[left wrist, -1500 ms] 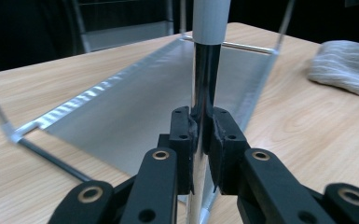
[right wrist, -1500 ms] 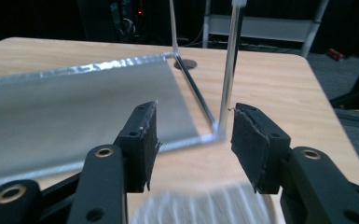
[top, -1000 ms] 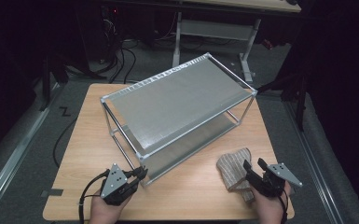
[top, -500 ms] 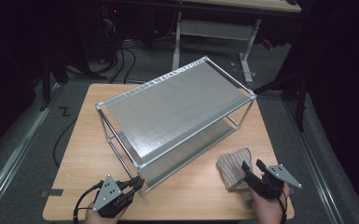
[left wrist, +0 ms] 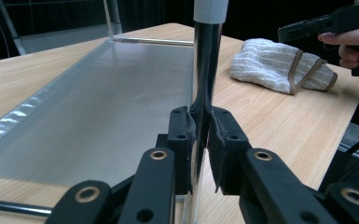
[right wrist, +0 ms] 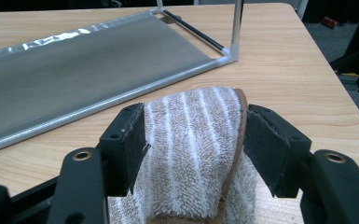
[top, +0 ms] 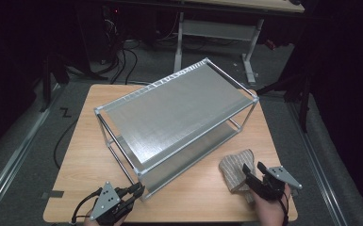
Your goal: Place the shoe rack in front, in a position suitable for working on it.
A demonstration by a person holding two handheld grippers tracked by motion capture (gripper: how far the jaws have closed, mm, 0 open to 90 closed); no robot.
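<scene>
A two-shelf metal rack (top: pixel 174 113) stands slantwise on the wooden table (top: pixel 89 141). My left gripper (top: pixel 139 189) is at the rack's near corner, shut on the upright chrome post (left wrist: pixel 207 70). Its pads (left wrist: pixel 182 128) flank the post low down. These jaws have just been easing open a little, with the post still between them. A folded beige striped towel (top: pixel 233 169) lies on the table to the right of the rack. My right gripper (right wrist: pixel 193 126) is shut on the towel's (right wrist: pixel 191 154) near end, one pad against each side.
The rack's lower shelf (left wrist: pixel 98 102) lies just above the tabletop. The right hand and its gripper (left wrist: pixel 326 23) show beyond the towel (left wrist: pixel 279 65). Bare wood runs along the table's left side. A desk frame (top: pixel 217 33) and cables (top: pixel 122 52) sit on the floor behind.
My left gripper has drawn back toward the near table edge, and the rack's near corner has come with it, shifting the rack slightly. The right gripper has stayed on the towel.
</scene>
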